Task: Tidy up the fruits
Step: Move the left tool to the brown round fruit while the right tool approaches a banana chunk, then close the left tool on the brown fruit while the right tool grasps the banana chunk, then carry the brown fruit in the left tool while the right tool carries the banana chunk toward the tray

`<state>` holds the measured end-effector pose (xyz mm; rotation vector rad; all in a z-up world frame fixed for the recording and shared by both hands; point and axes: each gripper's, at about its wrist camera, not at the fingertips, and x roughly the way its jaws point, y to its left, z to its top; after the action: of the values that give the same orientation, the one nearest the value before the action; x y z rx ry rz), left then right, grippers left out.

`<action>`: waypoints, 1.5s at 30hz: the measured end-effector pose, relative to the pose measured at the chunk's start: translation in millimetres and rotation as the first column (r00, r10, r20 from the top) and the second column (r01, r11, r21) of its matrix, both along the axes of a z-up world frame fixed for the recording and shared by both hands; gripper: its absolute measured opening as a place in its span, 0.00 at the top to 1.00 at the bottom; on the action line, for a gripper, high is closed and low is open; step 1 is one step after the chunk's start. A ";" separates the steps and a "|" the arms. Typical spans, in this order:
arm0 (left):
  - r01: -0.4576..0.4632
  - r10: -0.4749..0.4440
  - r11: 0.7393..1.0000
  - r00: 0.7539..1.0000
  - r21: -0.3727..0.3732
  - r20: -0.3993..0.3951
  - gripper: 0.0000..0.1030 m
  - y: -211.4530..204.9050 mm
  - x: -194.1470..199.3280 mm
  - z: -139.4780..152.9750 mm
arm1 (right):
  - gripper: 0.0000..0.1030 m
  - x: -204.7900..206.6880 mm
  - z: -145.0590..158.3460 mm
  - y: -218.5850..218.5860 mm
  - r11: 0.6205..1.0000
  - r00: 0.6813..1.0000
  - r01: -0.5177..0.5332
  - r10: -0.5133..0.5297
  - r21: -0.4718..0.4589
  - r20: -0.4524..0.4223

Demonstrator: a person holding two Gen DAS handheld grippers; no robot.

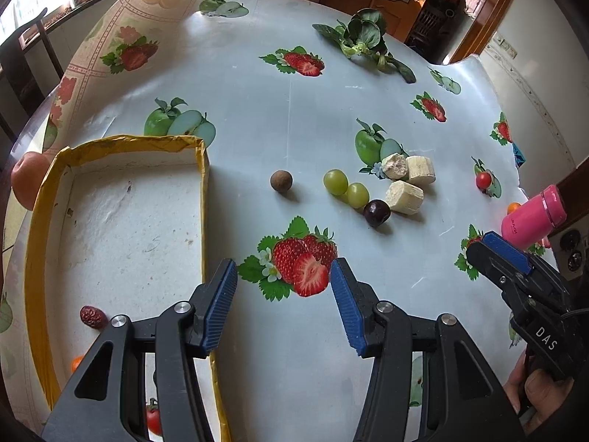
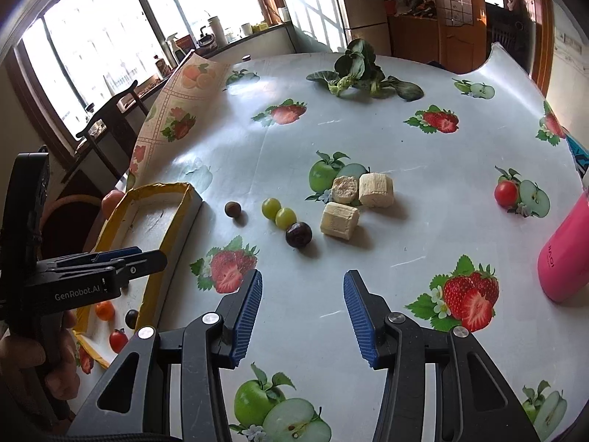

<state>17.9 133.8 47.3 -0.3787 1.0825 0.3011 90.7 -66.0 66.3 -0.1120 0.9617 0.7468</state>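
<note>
Risking a roll-away, you are working toward round fruit on slick oilcloth: a glancing pad could send the dark plum [image 2: 298,235], the two green grapes [image 2: 278,213] or the brown longan [image 2: 233,209] skittering off. All are lying loose beside the yellow-rimmed tray [image 1: 202,199], which is already holding a red date [image 1: 92,316]. You are holding your right gripper [image 2: 303,316] low, fingers spread and empty, aimed at the plum. Your left gripper [image 1: 283,305] is hovering at the tray's edge, also spread and empty.
</note>
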 end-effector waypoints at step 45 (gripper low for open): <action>0.052 -0.051 0.994 0.999 0.095 -0.012 0.82 10.6 59.9 -22.6 | 0.63 82.1 -28.9 7.5 0.989 0.989 0.144 -0.143 0.019 -0.039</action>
<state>77.8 144.5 24.7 -0.2646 1.0813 0.3078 172.8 -58.5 37.4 -0.0101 0.9863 0.6284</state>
